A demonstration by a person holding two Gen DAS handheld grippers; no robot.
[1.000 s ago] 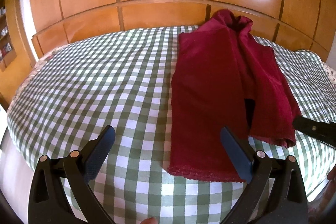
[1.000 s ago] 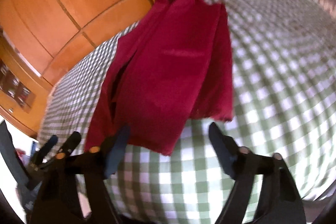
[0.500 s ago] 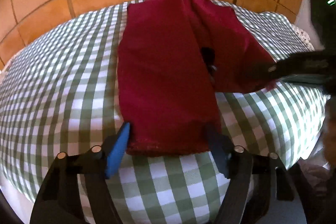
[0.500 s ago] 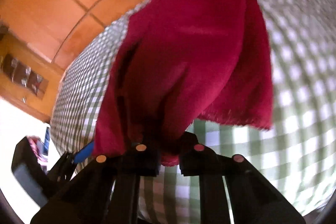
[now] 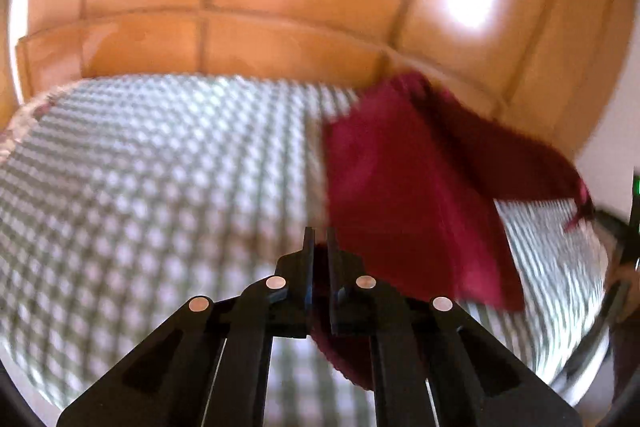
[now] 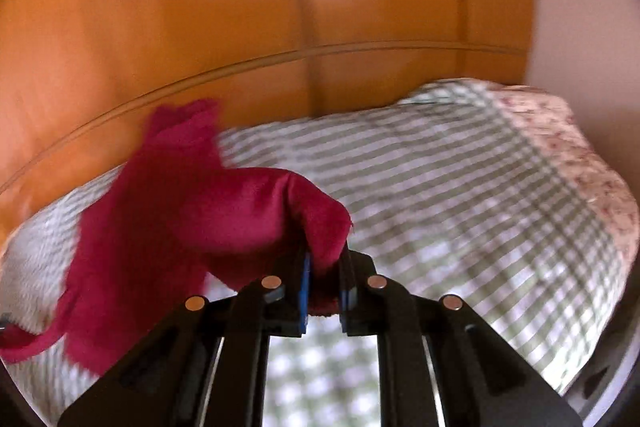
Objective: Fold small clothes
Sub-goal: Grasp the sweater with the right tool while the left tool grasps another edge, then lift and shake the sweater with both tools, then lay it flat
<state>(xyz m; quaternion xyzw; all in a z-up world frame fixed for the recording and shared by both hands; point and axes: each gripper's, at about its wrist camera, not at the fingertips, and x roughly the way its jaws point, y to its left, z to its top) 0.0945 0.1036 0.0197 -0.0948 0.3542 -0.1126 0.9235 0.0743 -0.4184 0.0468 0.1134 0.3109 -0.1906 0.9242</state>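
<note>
A dark red pair of small trousers lies lengthwise on the green-and-white checked bed cover, its far end near the wooden headboard. My left gripper is shut on the hem of one leg, with red cloth bunched between the fingers. My right gripper is shut on the hem of the other leg of the trousers and holds it lifted off the cover. The right gripper's dark body shows at the right edge of the left wrist view. Both views are motion-blurred.
A glossy orange-brown wooden headboard and panelling stands behind the bed and also fills the top of the right wrist view. A floral-patterned mattress corner shows at the bed's right edge, beside a pale wall.
My left gripper has shut on the near leg hem it straddled half a second ago. Both grippers have lifted the hems, and the trouser legs now rise off the cover.
</note>
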